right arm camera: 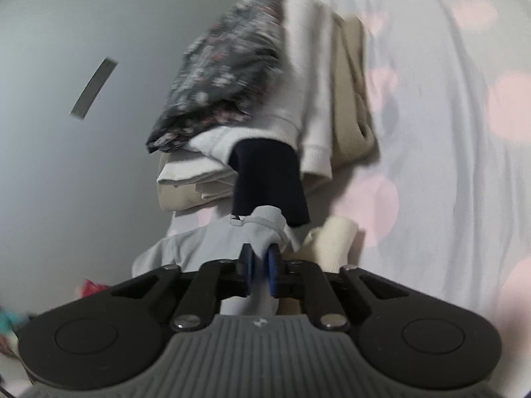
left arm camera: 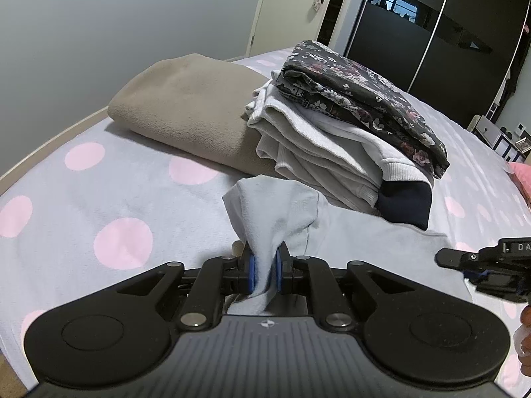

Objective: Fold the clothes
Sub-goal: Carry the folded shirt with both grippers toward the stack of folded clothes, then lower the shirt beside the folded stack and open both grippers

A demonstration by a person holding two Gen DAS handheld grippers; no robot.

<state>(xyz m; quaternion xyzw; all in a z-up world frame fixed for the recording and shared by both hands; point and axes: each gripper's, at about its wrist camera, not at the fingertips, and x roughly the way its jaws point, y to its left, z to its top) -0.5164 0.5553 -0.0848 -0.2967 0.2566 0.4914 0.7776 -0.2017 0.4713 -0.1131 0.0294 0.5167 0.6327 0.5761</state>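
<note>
A light blue-grey garment (left arm camera: 365, 248) lies on the polka-dot bed in the left wrist view. My left gripper (left arm camera: 265, 272) is shut on a bunched corner of it, which stands up between the blue pads. My right gripper (right arm camera: 260, 272) is shut on another edge of the same garment (right arm camera: 212, 242), near its neck tape. The right gripper also shows at the right edge of the left wrist view (left arm camera: 488, 265). Just beyond lies a stack of folded clothes (left arm camera: 332, 139) topped by a dark floral piece (left arm camera: 361, 96), blurred in the right wrist view (right arm camera: 229, 66).
A folded tan blanket (left arm camera: 186, 109) lies left of the stack. A navy sleeve (left arm camera: 405, 205) hangs off the stack's near side. A cream rolled item (right arm camera: 332, 242) lies by the right gripper. The grey bedspread with pink dots (left arm camera: 99, 199) spreads around. A dark wardrobe (left arm camera: 431, 33) stands behind.
</note>
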